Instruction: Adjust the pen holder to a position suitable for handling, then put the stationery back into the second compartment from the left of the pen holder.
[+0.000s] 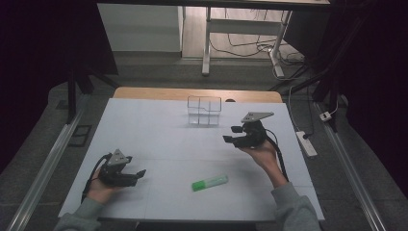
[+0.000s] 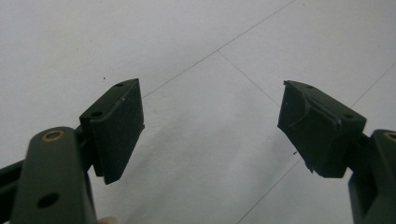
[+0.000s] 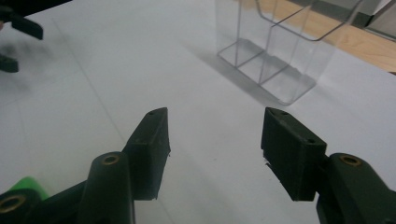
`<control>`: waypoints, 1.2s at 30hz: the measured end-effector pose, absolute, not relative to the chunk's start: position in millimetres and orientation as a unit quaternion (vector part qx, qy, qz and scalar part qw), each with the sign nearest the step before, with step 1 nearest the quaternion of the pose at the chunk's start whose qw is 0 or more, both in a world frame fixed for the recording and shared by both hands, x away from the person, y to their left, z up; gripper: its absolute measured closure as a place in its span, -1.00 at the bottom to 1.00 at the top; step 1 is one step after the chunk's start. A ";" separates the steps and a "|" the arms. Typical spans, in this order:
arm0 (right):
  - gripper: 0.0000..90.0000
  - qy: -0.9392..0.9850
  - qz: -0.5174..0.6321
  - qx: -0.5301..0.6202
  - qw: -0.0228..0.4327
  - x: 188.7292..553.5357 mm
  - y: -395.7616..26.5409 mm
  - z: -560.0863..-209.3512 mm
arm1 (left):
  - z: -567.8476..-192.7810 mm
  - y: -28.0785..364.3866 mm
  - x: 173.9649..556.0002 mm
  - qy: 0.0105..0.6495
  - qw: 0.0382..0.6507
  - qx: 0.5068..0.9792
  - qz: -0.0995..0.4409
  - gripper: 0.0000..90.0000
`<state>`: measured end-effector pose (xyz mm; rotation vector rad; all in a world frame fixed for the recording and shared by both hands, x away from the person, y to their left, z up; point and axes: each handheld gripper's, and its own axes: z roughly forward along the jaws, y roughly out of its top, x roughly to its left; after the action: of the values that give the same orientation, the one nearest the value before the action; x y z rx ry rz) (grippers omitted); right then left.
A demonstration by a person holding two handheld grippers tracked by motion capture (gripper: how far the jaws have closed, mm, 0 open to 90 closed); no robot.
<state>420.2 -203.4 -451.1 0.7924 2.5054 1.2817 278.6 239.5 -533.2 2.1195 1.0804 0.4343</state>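
Hovering with jaws parted and empty, the right gripper (image 1: 231,134) was raised at 2 o'clock, apparently between placements. The left gripper (image 1: 138,175), also open and empty, rested at 8 o'clock. The green plastic highlighter marker (image 1: 210,183) lay at 6 o'clock. The clear acrylic 2-compartment organiser (image 1: 204,111) at 12 o'clock held nothing.
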 end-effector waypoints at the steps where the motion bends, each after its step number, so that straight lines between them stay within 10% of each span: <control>1: -0.10 0.854 0.435 0.266 0.107 418.0 -202.4 -451.4 | -533.1 239.5 278.5 0.417 0.354 0.820 0.168 -0.50; 36: -0.16 0.921 0.366 0.131 0.036 385.8 -164.5 -458.6 | -532.2 238.7 276.9 0.411 0.354 0.823 0.172 -0.50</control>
<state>385.8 -164.5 -458.6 0.4028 2.8283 1.1242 276.9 238.7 -532.2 2.1269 1.0621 0.4453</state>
